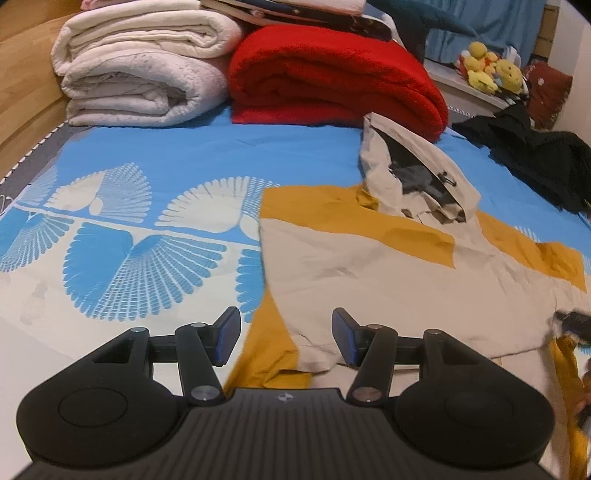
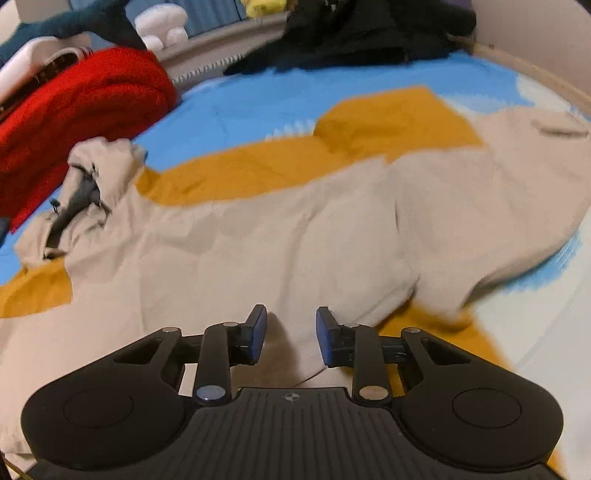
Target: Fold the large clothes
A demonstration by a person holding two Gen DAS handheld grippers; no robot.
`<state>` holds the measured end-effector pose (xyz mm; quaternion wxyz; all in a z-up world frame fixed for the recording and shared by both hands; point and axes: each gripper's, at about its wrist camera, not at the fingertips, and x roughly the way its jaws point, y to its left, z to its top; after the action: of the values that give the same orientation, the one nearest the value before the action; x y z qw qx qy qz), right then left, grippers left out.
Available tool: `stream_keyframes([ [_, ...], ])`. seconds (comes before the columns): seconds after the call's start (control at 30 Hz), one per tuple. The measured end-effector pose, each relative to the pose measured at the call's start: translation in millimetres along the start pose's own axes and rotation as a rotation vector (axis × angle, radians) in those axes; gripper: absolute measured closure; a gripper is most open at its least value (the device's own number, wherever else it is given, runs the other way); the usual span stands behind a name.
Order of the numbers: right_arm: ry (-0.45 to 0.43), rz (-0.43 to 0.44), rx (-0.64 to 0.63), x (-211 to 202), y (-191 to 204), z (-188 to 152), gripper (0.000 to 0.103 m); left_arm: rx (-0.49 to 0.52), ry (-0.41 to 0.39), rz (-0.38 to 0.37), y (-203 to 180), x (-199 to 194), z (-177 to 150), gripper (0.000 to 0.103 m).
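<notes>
Left wrist view: the left gripper (image 1: 286,338) hangs over the near edge of the jacket (image 1: 369,266), jaws standing well apart with nothing between the pads; only cloth lies below the gap. The jacket, beige with mustard panels, is spread on the bed (image 1: 155,155), right of centre, its hood (image 1: 410,166) crumpled toward the far end and just beside a folded red blanket (image 1: 332,77). A stack of white quilts (image 1: 140,70) sits left of the red blanket. Dark clothing (image 1: 528,155) is heaped at far right, partly cut off by the frame. Yellow plush toys (image 1: 487,66) sit on a ledge beyond, small and hard to make out. At the right edge a dark blurred shape lies against the jacket's hem; what it is cannot be told.

Right wrist view: the right gripper (image 2: 291,334) is low over the jacket (image 2: 295,229) body, jaws partly apart and opening, pads clear of the cloth, nothing gripped. The picture is smeared with motion blur, worst at the right, where the sleeve (image 2: 517,192) edge dissolves. The hood (image 2: 88,184) lies at left beside the red blanket (image 2: 81,110). Dark clothing (image 2: 369,33) fills the top, cropped.
</notes>
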<state>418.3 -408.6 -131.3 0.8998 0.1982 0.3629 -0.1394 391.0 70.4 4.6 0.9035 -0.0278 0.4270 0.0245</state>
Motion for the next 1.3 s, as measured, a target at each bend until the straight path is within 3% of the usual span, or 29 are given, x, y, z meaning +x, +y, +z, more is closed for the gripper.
stream_keyframes([
  [0.1,-0.063,-0.007,0.082,-27.2,-42.2,16.3,0.062,0.023,0.009,-0.004,-10.7,5.0,-4.4,0.043],
  [0.27,-0.134,-0.107,0.273,-44.2,-150.9,46.9,0.062,0.083,0.008,-0.010,-33.7,9.8,-13.0,0.043],
  [0.37,-0.147,-0.122,0.412,-44.0,-216.7,57.8,0.062,0.127,0.003,-0.016,-47.3,12.1,-18.6,0.043],
  [0.47,-0.139,-0.132,0.469,-33.7,-266.2,67.7,0.062,0.145,0.005,-0.021,-55.1,15.3,-23.5,0.042],
  [0.67,-0.130,-0.157,0.632,3.0,-324.8,80.9,0.061,0.161,0.022,-0.018,-64.1,27.9,-28.8,0.042],
  [0.83,-0.159,-0.187,0.646,26.8,-341.0,90.5,0.061,0.188,0.022,-0.001,-63.3,32.0,-32.8,0.042],
  [0.87,-0.164,-0.197,0.652,30.3,-340.9,94.0,0.063,0.193,0.023,0.001,-62.6,32.6,-33.1,0.042],
  [0.93,-0.164,-0.233,0.638,35.4,-337.2,101.5,0.098,0.194,0.022,0.004,-60.8,32.7,-33.0,0.042],
  [1.03,-0.262,-0.346,0.507,20.9,-307.9,117.8,0.102,0.181,0.018,-0.001,-55.8,30.3,-29.6,0.042],
  [1.13,-0.442,-0.401,0.271,-8.4,-233.3,140.3,0.102,0.159,0.008,-0.005,-48.4,24.1,-25.1,0.042],
  [1.23,-0.619,-0.303,-0.087,-47.6,-107.1,141.2,0.102,0.130,-0.001,-0.003,-37.1,18.0,-20.0,0.042],
  [1.3,-0.688,-0.118,-0.303,-75.4,-19.4,116.7,0.102,0.106,0.002,0.004,-27.5,15.5,-16.8,0.042],
])
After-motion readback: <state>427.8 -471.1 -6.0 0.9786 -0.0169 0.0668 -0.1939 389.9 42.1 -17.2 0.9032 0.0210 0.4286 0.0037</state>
